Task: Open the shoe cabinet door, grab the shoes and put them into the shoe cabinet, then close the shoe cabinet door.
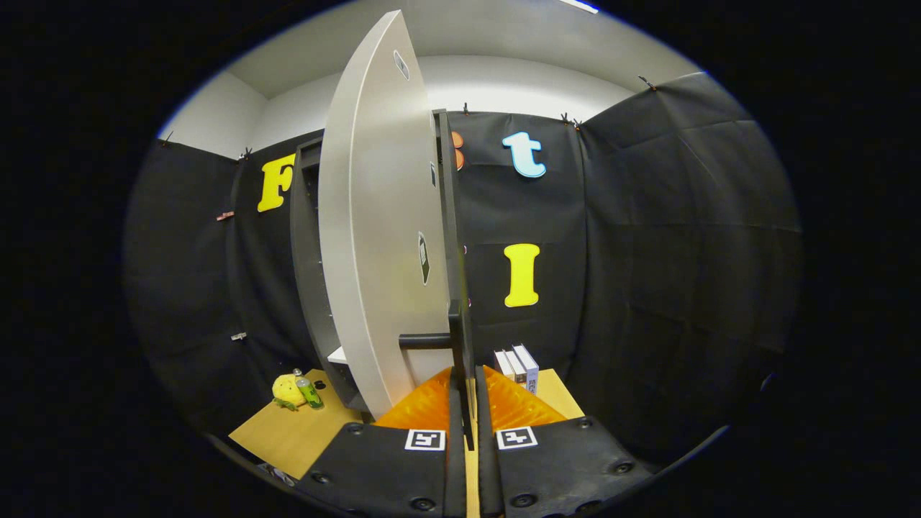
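My claw point(466, 403) sits nearest, its two fingers drawn almost together with a thin slot between them, and the dark front edge of the door runs down into that slot, so I judge I am pinching the door's edge rather than its handle, though I cannot tell for sure that both fingers press on it. Just ahead of the fingers, the short dark bar handle point(426, 340) sticks out from the door's face, to the left of the edge. The tall pale grey flat-panel door point(378, 237) stands swung well open, its broad face turned leftward, and behind it I see the dark grey shoe cabinet point(311, 273) with a white shelf edge inside, its interior mostly hidden by the door. Everything stands on a light wooden tabletop point(288, 432). Left of the cabinet lie a small yellow plush toy point(287, 389) and a little green can point(309, 393), touching each other; right of the door stand a few white boxes point(519, 367), upright and side by side. I see no shoes from here, so the opening step looks nearly done and the fetching lies ahead. The risk: a thin edge gives poor purchase, so a pull off the hinge arc could let the door slip free and swing back, or drag the cabinet across the tabletop.
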`<state>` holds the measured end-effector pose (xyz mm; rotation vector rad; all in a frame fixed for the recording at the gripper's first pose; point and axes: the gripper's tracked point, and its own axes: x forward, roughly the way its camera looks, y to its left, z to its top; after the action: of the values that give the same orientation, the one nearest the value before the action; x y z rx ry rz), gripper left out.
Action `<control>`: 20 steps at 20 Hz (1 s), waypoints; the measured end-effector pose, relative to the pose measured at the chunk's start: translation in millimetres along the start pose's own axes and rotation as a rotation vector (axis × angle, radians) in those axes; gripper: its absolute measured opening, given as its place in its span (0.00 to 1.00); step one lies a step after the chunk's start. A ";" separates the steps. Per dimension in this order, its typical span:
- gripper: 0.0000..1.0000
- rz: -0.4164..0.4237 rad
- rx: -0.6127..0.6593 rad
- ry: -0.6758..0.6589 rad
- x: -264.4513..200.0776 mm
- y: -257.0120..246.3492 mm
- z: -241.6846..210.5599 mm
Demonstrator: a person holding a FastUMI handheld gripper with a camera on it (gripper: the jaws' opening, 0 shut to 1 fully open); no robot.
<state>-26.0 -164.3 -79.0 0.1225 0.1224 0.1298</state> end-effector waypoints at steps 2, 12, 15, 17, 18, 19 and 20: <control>0.11 0.009 0.005 -0.005 0.4 -3.5 0.7; 0.17 -0.004 0.072 -0.041 -23.8 -13.0 11.6; 0.39 -0.081 0.041 -0.014 -36.9 -20.9 1.5; 0.58 -0.131 0.045 0.005 -47.3 -26.1 -4.0; 0.68 -0.156 0.058 0.012 -52.1 -30.1 -7.6; 0.78 -0.172 0.074 0.022 -59.2 -29.3 -12.3; 0.87 -0.188 0.084 0.046 -66.5 -29.1 -20.9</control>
<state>-90.6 -199.7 -95.8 0.1916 0.1845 -0.0602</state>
